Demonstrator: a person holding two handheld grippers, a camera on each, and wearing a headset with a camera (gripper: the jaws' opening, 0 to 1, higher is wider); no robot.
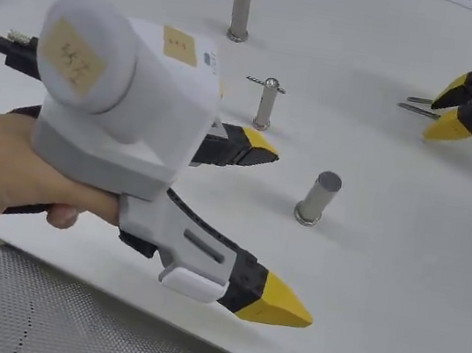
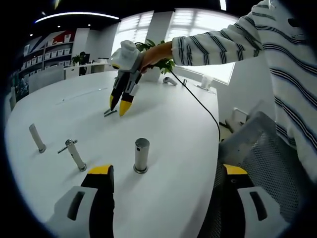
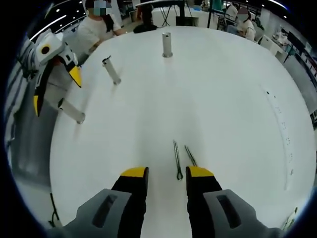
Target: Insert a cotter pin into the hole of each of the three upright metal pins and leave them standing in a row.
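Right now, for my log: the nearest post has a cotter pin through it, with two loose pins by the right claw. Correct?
No: the head view shows the cotter pin through the middle post, not the nearest post; the rest holds.

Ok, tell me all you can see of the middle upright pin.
The middle pin is a slim grey metal cylinder with a flared base, standing upright on the white table. A cotter pin already runs crosswise through the hole near its top, sticking out on both sides. Nothing else touches it.
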